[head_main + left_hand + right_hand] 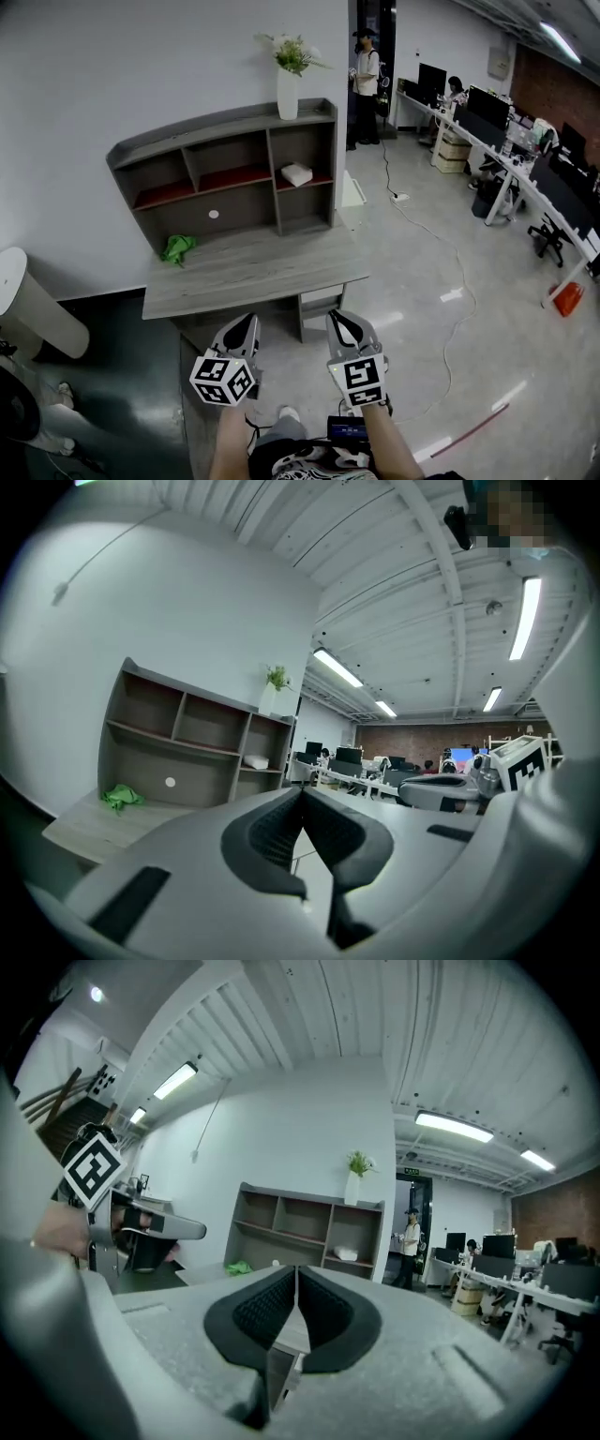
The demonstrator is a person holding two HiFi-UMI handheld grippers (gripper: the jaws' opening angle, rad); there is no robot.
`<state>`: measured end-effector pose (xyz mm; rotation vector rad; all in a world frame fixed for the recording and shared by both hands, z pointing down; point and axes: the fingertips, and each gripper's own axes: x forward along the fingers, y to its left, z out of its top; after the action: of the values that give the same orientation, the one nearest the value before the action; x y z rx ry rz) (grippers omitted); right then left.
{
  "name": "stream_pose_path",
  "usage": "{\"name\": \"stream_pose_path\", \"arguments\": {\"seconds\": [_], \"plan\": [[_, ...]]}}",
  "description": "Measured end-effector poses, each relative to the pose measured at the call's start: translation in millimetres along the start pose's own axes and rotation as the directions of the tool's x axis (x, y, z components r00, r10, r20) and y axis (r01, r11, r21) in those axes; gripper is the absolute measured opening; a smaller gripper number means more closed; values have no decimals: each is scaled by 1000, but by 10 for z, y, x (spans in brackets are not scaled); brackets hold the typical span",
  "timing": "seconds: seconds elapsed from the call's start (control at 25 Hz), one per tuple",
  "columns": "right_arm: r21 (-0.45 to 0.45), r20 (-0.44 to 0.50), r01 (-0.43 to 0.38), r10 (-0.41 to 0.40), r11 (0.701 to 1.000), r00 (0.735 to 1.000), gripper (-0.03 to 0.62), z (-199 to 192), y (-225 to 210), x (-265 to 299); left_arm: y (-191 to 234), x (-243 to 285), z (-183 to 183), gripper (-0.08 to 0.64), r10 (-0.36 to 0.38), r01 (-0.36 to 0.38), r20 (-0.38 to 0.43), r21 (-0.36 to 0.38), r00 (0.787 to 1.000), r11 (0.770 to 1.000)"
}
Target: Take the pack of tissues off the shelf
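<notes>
Tissue pack (pixel 296 174): upper right compartment of shelf (pixel 225 127), along desk (pixel 253 277) back edge.
Vase (pixel 288 92): on shelf top, right corner.
Left gripper (pixel 247 322): jaws together, empty.
Right gripper (pixel 341 319): jaws together, empty.

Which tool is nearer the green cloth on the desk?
Left. The left tool hangs short of the desk, with the cloth ahead and to its left; the right tool is beside it, farther to the right.
</notes>
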<state>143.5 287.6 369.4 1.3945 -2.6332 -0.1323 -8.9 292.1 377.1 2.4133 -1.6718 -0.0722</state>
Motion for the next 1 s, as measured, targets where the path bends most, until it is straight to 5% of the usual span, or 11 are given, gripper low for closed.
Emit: {"name": "stream_pose_path", "arguments": {"seconds": [0.24,0.8,1.0], "plan": [[37,-57,-74,76,997,995,5,-149,48,149,101,216,-57,6,11,-11,6,9,1000,1000],[102,-128,112,-98,989,987,5,-527,-914,1871,1175,1868,-17,6,-36,35,-63,-17,997,999],[169,-94,84,-69,982,993,5,-414,-1099,2622,1665,2557,152,6,-67,64,-83,-38,994,997]]}}
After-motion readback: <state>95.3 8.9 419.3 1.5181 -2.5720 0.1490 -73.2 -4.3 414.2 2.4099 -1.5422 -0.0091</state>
